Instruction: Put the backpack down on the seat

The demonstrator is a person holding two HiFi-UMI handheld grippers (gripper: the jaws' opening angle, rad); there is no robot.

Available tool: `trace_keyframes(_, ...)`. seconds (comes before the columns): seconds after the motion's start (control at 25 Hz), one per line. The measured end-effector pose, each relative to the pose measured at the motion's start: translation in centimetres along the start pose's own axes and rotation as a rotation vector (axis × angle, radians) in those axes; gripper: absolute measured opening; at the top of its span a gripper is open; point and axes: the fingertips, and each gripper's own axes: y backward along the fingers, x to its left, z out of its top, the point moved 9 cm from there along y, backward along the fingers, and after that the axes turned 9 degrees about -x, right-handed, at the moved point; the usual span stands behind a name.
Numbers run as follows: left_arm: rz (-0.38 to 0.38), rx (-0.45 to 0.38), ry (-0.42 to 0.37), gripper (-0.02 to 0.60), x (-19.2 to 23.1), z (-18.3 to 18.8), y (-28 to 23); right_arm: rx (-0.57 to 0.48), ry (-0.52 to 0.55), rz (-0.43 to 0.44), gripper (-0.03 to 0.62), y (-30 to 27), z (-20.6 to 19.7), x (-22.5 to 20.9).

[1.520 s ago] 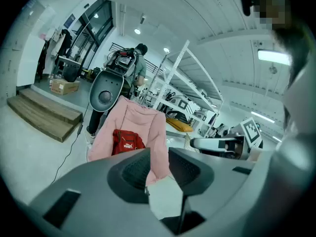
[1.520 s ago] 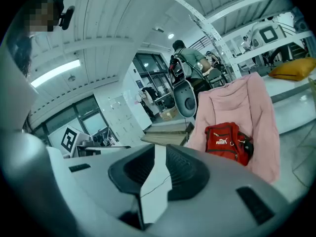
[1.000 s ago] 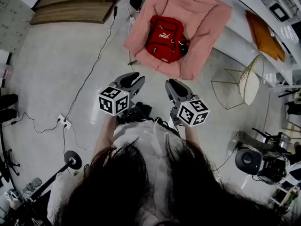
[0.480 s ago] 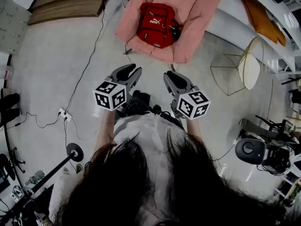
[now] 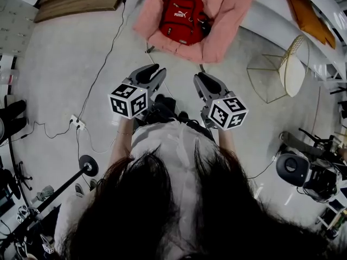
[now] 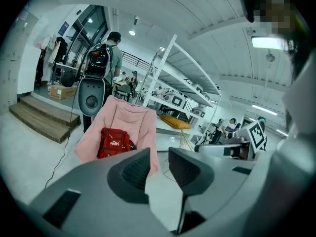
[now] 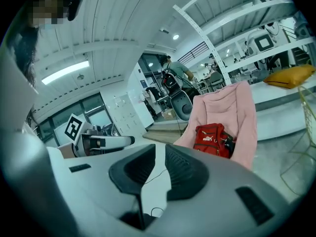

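A red backpack (image 5: 183, 18) lies upright on the seat of a pink padded chair (image 5: 230, 12), at the top of the head view. It also shows in the left gripper view, backpack (image 6: 112, 142) on chair (image 6: 127, 118), and in the right gripper view, backpack (image 7: 212, 138) on chair (image 7: 239, 107). Both grippers hang close to the person's body, well short of the chair. My left gripper (image 5: 154, 73) has a clear gap between its jaws and holds nothing. The right gripper (image 5: 201, 81) stands only slightly apart, also with nothing in it.
A wire-frame side table (image 5: 274, 80) stands right of the chair. A cable (image 5: 105, 75) runs over the floor to a power strip (image 5: 76, 124). Wooden steps (image 5: 81, 1) lie at the top left, a light stand (image 5: 81, 169) at the lower left. A shelf with an orange cushion (image 5: 309, 15) fills the right.
The chair and backpack have slid toward the top of the head view, so they lie farther from the grippers. Both grippers stay empty beside the body.
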Motion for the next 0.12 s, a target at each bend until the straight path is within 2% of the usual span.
trace_keyframes(0.12, 0.002, -0.01, -0.009, 0.127, 0.27, 0.5, -0.65, -0.003, -0.001, -0.007, 0.072, -0.12, 0.08, -0.65)
